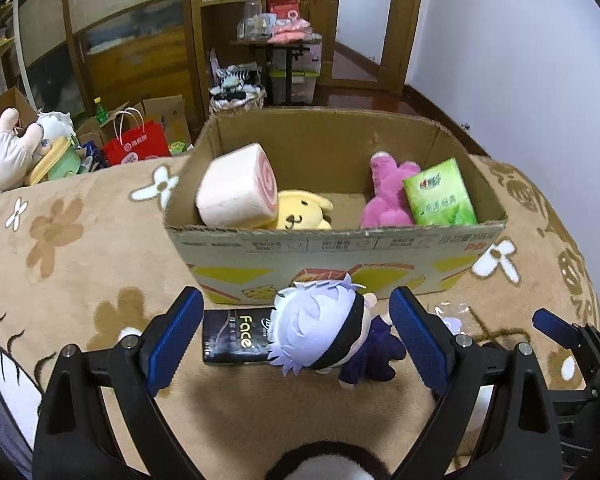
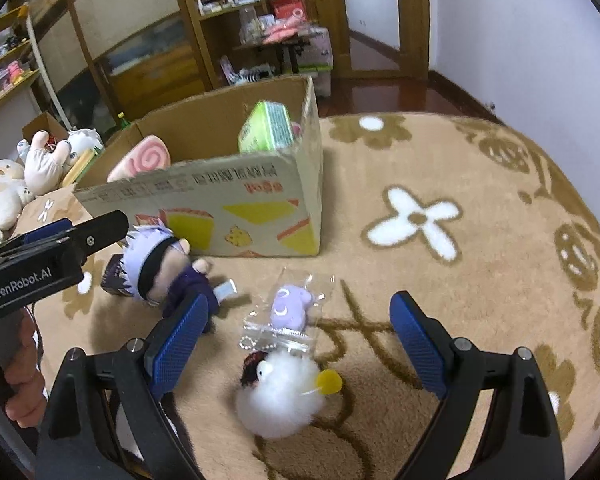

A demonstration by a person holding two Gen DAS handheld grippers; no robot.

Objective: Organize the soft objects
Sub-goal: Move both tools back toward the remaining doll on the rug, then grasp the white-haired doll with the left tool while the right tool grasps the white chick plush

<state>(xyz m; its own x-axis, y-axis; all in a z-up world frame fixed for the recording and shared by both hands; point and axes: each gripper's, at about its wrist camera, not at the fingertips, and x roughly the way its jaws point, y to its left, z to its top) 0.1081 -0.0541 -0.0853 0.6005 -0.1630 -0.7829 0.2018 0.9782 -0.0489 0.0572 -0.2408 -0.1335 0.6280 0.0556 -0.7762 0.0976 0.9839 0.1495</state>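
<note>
While both tools hang over the floral blanket [image 2: 480, 168] with jaws spread wide and gripping nothing, the work stands part done; the left gripper [image 1: 296, 334] frames a white-haired doll [image 1: 328, 336] lying against a black tissue pack [image 1: 232, 336], just before the cardboard box [image 1: 332, 248]; the right gripper [image 2: 300, 336] frames a fluffy white chick [image 2: 280, 396] beside a bagged purple charm [image 2: 290, 306]. Risk: closing on the doll may catch the pack too; the slick bag may slip. The box's near wall must be cleared; free room lies between the yellow plush [image 1: 300, 216] and pink plush [image 1: 388, 192].
</note>
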